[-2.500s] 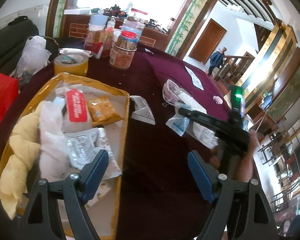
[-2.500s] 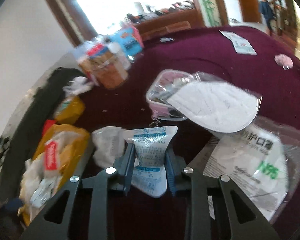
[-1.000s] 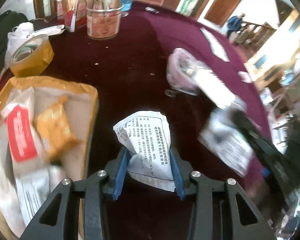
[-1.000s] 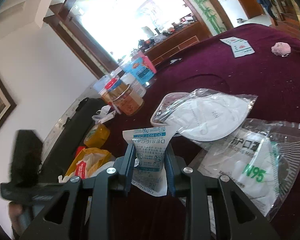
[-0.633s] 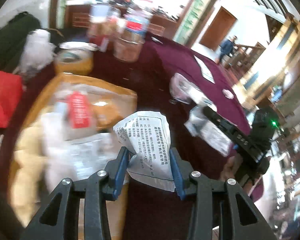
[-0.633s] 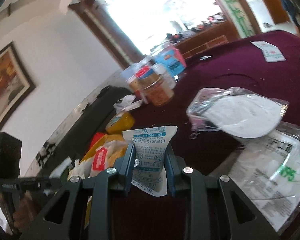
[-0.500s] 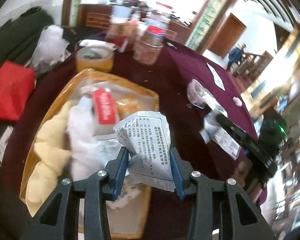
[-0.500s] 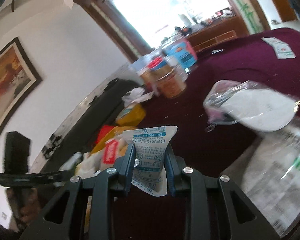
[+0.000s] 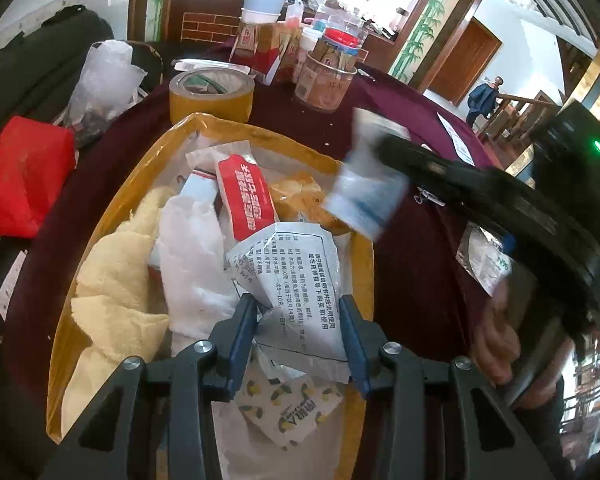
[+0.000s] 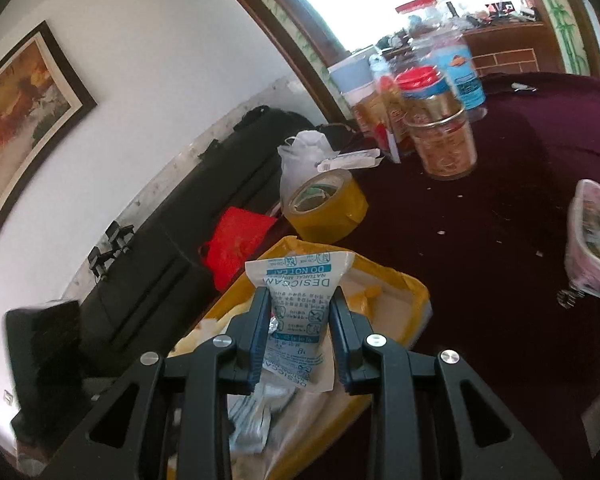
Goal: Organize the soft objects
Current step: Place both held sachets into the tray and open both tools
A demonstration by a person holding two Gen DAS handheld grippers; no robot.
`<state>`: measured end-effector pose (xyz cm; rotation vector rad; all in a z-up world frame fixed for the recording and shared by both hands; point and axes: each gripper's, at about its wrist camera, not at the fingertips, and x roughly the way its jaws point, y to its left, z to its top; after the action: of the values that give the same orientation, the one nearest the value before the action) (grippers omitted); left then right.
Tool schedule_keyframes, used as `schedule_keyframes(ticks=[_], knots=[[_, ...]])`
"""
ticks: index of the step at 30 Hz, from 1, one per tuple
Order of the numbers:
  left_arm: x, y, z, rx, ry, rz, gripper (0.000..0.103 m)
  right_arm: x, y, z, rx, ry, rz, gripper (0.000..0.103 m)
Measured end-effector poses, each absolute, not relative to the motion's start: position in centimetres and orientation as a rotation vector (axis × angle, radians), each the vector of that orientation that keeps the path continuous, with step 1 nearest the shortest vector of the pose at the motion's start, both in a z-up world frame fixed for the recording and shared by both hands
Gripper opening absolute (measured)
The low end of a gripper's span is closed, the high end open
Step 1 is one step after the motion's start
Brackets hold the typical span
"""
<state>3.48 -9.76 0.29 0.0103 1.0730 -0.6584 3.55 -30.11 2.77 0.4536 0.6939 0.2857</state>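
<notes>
Blue rubber pads [image 9: 242, 334] of the left gripper [image 9: 298, 340] pinch the lower half of a white printed sachet [image 9: 300, 280], closed to the sachet's width, so it stands upright over the tray [image 9: 362, 264] and can, I judge, simply fall in when let go. The right gripper [image 10: 298, 334] is likewise closed on a crinkly desiccant packet [image 10: 298, 304], held by its waist with its print upside down; it hangs above the tray's near corner at 6 o'clock in its own view, and shows blurred at 1 o'clock in the left view. Both are limp, filled pouches that bulge above the pads. Below lies the tray, a shallow yellow box lined with glossy film, already heaped with soft goods: a fluffy yellow cloth [image 9: 112, 280] at 9 o'clock, a red-labelled packet [image 9: 246, 200] at 12, a lemon-print pack [image 9: 296, 412] at 6. Beyond it at 11 o'clock sits a stiff tape roll [image 9: 212, 94], left on the burgundy tablecloth [image 9: 412, 280], presumably as not soft.
</notes>
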Motion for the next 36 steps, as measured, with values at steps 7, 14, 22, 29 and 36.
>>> schedule_keyframes(ticks=[7, 14, 22, 29, 36], knots=[[3.8, -10.5, -0.5, 0.053, 1.086, -0.663, 0.046, 5.6, -29.8, -0.8, 0.486, 0.755, 0.285, 0.033], [3.0, -10.7, -0.3, 0.059, 1.067, -0.649, 0.060, 5.4, -30.6, -1.5, 0.524, 0.735, 0.273, 0.062], [1.5, -10.5, 1.0, 0.054, 1.004, -0.621, 0.076, 3.6, -32.0, -0.1, 0.582, 0.624, 0.286, 0.068], [-0.5, -9.7, 2.0, 0.009, 0.975, -0.598, 0.078, 2.1, -31.5, 1.2, 0.575, 0.573, 0.401, 0.075], [-2.8, -10.8, 3.1, -0.004, 0.966, -0.638, 0.081, -3.1, -34.4, 2.8, 0.700, 0.541, 0.391, 0.076]])
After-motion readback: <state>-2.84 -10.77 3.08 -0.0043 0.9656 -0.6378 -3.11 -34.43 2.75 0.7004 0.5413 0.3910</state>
